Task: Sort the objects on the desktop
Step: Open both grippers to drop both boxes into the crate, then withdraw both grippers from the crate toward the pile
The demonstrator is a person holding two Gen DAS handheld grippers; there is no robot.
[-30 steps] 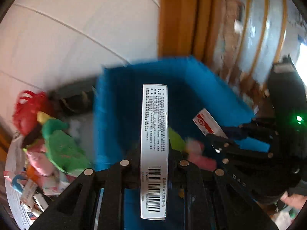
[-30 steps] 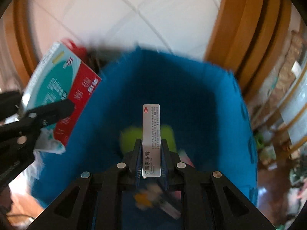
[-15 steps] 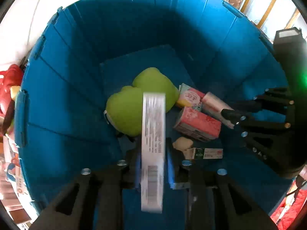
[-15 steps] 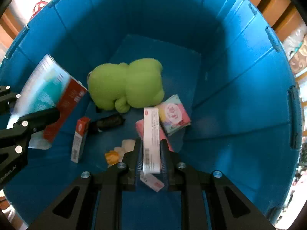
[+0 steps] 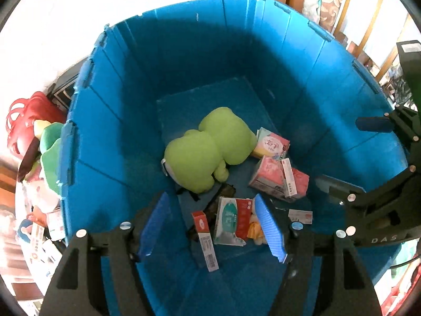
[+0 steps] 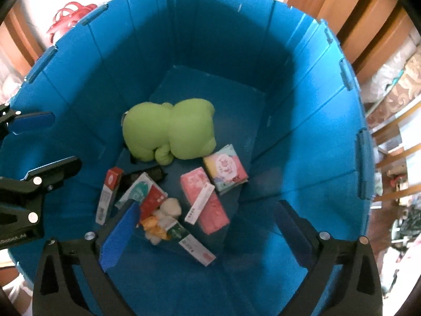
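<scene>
Bin walls (image 5: 110, 137): tall, blue; bare floor beyond green plush (image 5: 208, 150).
Left gripper (image 5: 210, 233): jaws just opened, empty.
Right gripper (image 6: 208, 233): jaws just opened wide, empty.
Writing: unreadable.

Blue bin (image 5: 110, 121) carries everything here; folding ribbed walls, flat floor. On its floor: green plush (image 5: 210, 147) toward the back, pastel tissue pack (image 5: 272, 143) just beside it, pink tissue pack (image 5: 276, 181) nearer with a slim white box (image 5: 288, 176) lying across its top. Teal-and-red box (image 5: 231, 220) next to a narrow red-and-white box (image 5: 205, 239); small yellow-white toy (image 6: 163, 221) (blurry) touching the teal-and-red box. Another slim white carton (image 6: 194, 245) at the near edge.
</scene>
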